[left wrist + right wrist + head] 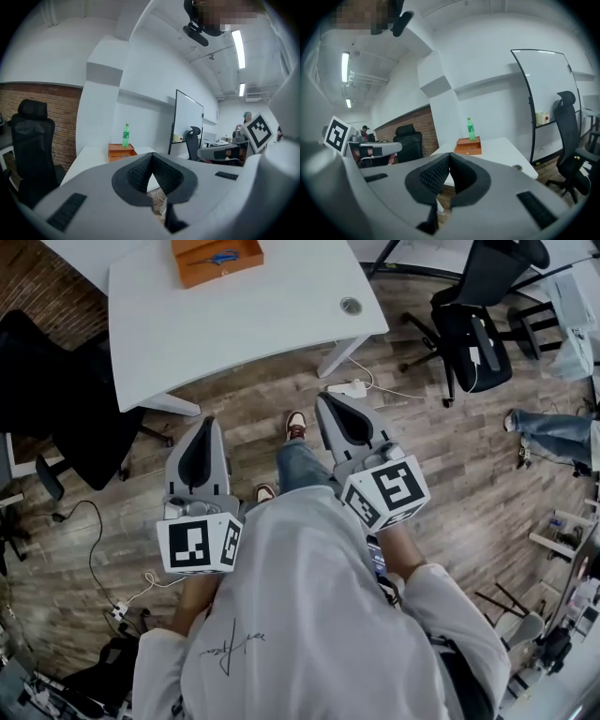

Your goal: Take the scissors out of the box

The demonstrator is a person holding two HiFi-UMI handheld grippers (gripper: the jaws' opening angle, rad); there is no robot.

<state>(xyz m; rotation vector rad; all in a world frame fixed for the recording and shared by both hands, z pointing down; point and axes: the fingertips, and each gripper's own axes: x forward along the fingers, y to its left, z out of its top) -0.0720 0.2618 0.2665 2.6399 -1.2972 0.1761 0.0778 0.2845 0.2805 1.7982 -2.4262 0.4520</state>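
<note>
Plainly, the job has barely begun. The wooden floor (441, 465) takes up most of the head view. The person (309, 615) stands on it well short of the white desk (253, 320), which lies ahead at the top of that view. A black office chair (66, 418) sits off the desk's left end. Both claws are held out in front of the body, over the floor and not yet over the desk. The left claw (208, 425) is clenched, its tips meeting with nothing between them. The right claw (324, 397) is likewise clenched and empty. Toward the desk's far side sits the orange box (217, 261), and in the gripper views a green bottle (470, 128) stands just behind it. The scissors (221, 256), blue-handled, lie inside the box, untouched. By this reading everything is left to do: close the gap to the desk, open a claw, grasp the scissors and lift them clear of the box.
</note>
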